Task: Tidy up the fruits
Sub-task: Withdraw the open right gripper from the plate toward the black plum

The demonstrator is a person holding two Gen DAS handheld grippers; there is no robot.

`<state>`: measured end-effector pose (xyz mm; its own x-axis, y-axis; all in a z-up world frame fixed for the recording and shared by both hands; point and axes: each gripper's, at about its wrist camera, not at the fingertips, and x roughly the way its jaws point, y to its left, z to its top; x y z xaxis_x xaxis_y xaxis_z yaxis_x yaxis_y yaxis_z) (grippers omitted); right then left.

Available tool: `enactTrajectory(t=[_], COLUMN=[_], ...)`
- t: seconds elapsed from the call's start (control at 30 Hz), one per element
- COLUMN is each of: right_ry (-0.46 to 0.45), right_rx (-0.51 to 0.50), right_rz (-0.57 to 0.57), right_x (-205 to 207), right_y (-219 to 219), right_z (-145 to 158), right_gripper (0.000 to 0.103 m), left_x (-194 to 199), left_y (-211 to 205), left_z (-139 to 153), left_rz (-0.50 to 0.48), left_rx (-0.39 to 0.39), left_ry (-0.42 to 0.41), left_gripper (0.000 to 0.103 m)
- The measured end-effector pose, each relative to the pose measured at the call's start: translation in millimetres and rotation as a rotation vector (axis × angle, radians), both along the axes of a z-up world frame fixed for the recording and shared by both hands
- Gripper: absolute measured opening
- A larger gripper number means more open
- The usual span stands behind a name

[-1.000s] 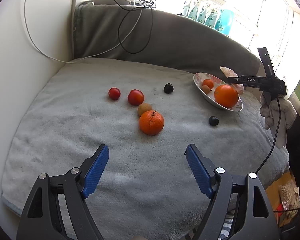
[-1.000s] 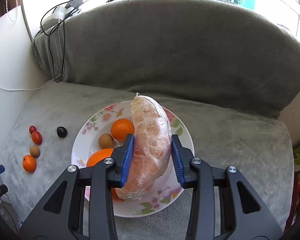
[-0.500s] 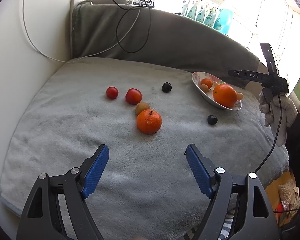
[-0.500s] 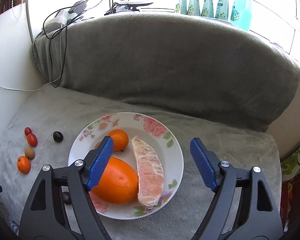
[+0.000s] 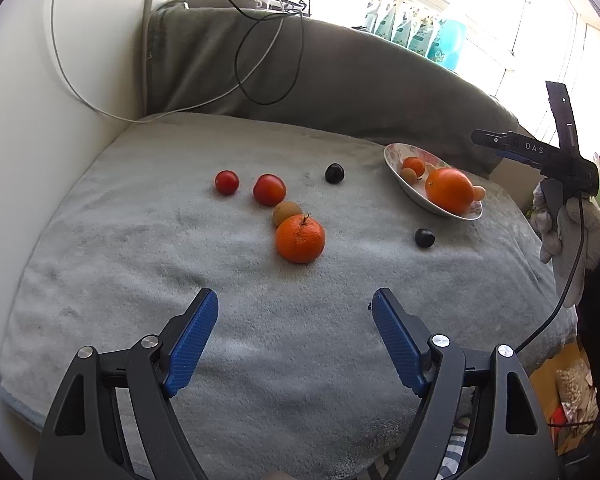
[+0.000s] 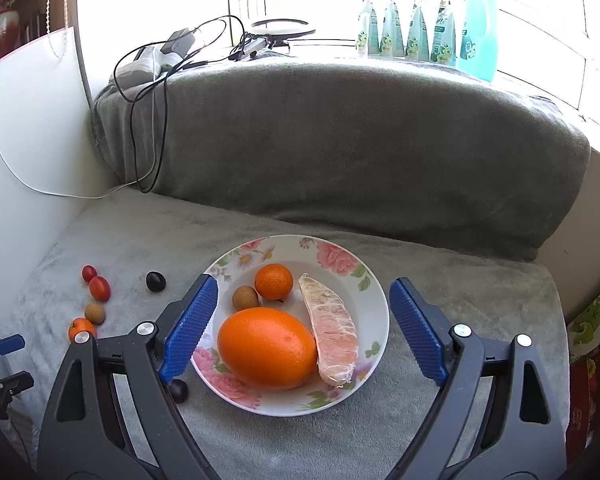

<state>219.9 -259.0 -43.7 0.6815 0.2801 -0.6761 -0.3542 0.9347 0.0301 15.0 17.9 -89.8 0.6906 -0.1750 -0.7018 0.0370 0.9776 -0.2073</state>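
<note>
A floral plate point(image 6: 374, 300) on the grey blanket holds a big orange point(image 6: 266, 347), a small mandarin point(image 6: 273, 281), a brown longan point(image 6: 245, 297) and a wrapped pomelo wedge point(image 6: 332, 328). My right gripper point(image 6: 303, 328) hangs above the plate, its jaws opening, nothing between them. Loose on the blanket lie a mandarin point(image 5: 300, 239), a longan point(image 5: 286, 212), two tomatoes point(image 5: 269, 189) point(image 5: 226, 182) and two dark plums point(image 5: 334, 172) point(image 5: 424, 237). My left gripper point(image 5: 294, 336) stands open and empty near the front edge, short of the mandarin.
A grey cushioned backrest point(image 6: 340, 140) rises behind the plate, with cables point(image 5: 268, 60) draped over it. A white wall point(image 5: 32, 120) bounds the left side. Bottles point(image 6: 420, 24) line the windowsill. A gloved hand point(image 5: 568, 232) holds the right gripper at the blanket's right edge.
My right gripper let go of the wrapped pomelo wedge, which now lies on the plate beside the big orange, and drew back and up with jaws wide. The left gripper stayed still.
</note>
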Motion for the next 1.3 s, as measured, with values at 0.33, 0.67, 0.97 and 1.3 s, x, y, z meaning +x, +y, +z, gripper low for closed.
enactTrajectory(t=[0.33, 0.67, 0.97, 1.3], right_ry=[-0.015, -0.011, 0.022, 0.089], right_rx=[0.058, 0.079, 0.081, 0.084], right_rz=[0.048, 0.132, 0.204, 0.267], right_x=[-31, -42, -36, -14], right_y=[13, 44, 79, 113], right_z=[8, 11, 2, -12], right_gripper=[0.090, 0.090, 0.090, 0.090], left_x=[0, 2, 16, 39], left_y=[3, 6, 0, -2], left_z=[-1, -2, 0, -7], left_rz=[-0.004, -0.002, -0.027, -0.033], left_rx=[-0.014, -0.020, -0.034, -0.066], left_ry=[0.002, -0.006, -0.024, -0.024], left_gripper=[0.080, 0.080, 0.080, 0.080])
